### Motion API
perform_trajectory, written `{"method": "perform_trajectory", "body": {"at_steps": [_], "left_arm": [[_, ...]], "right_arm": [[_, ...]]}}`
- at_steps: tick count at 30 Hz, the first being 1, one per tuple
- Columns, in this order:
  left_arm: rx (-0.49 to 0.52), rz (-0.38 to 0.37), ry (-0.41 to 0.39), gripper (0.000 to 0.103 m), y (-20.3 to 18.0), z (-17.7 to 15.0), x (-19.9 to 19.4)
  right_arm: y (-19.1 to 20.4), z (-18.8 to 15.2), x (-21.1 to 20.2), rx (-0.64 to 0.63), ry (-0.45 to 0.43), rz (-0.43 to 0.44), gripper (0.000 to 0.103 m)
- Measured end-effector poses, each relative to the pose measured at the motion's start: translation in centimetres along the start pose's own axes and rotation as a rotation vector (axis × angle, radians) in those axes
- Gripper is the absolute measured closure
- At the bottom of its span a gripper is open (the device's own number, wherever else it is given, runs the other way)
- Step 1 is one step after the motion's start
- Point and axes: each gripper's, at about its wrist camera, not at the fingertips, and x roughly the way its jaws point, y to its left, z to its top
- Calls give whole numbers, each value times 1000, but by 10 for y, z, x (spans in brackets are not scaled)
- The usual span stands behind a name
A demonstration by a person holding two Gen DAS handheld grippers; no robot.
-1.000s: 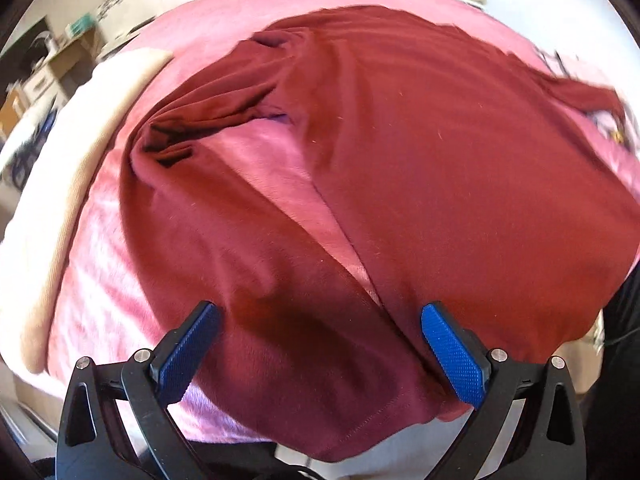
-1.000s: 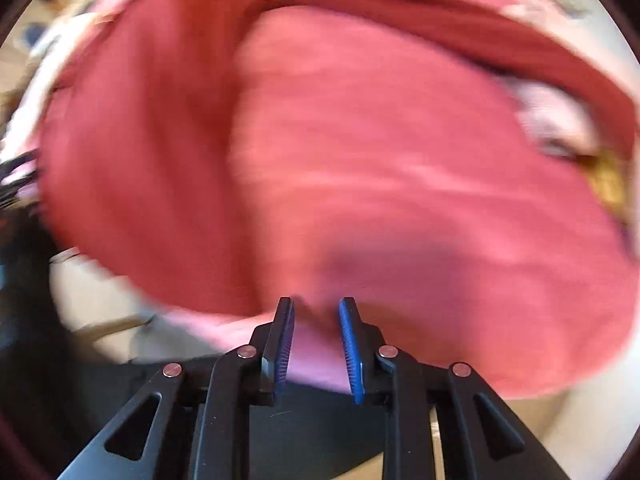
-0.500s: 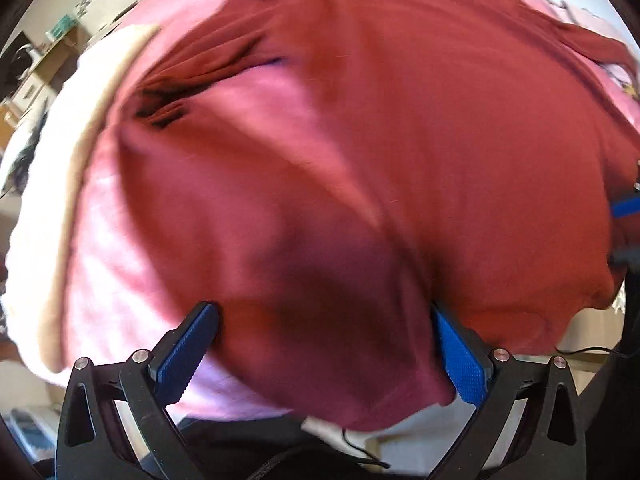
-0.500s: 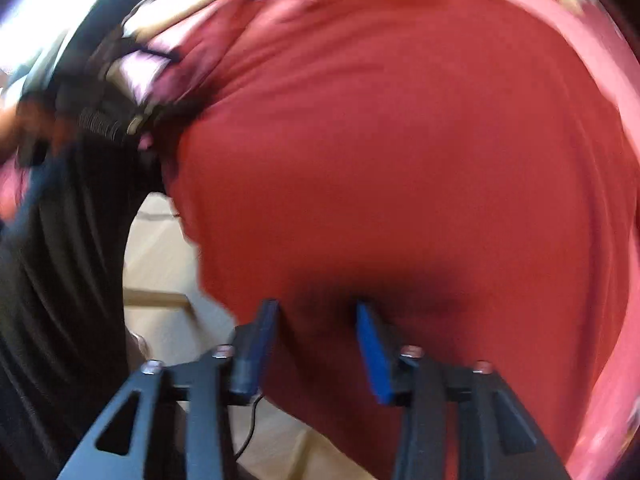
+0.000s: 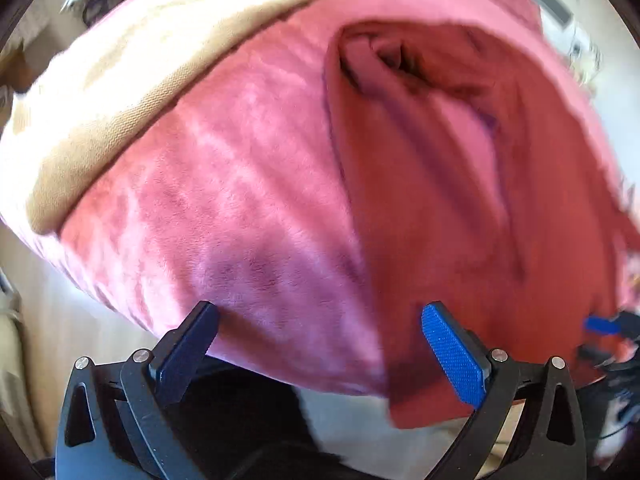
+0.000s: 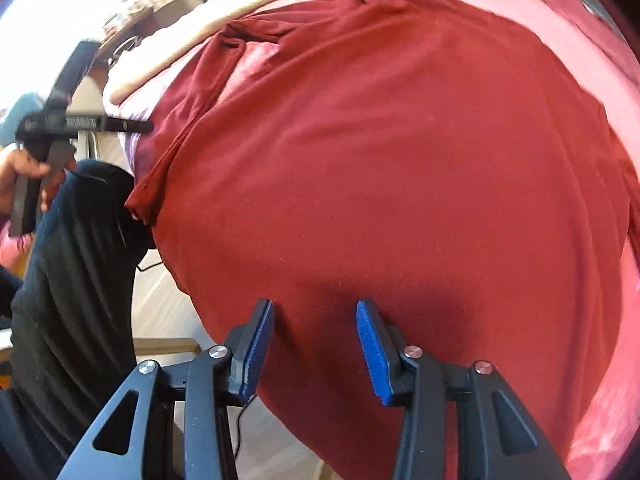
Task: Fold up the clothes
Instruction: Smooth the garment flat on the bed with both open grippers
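The maroon shirt (image 6: 400, 160) lies spread on the pink blanket (image 5: 224, 208), its hem hanging over the bed's near edge; soft, light and limp, it is likely best pinched at that hem. The right gripper (image 6: 316, 344), jaws just opened and apart, hovers over it; the left gripper (image 5: 320, 352) gapes over the blanket beside the sleeve edge. A beige cover (image 5: 132, 80) lines the far-left edge, clear of the work

dark red shirt (image 6: 400, 160) on pink blanket (image 5: 224, 208) with beige band (image 5: 132, 92)
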Motion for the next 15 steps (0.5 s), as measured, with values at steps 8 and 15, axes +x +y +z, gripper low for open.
{"method": "perform_trajectory", "body": {"at_steps": [8,15], "left_arm": [[60,49,-20,2,-5,6,8],[-119,-213,-22,98,58,28,-33]], "right_arm": [[-2,-3,-2,41,2,21,59],[-16,-5,-10,90,-11,54,59]]}}
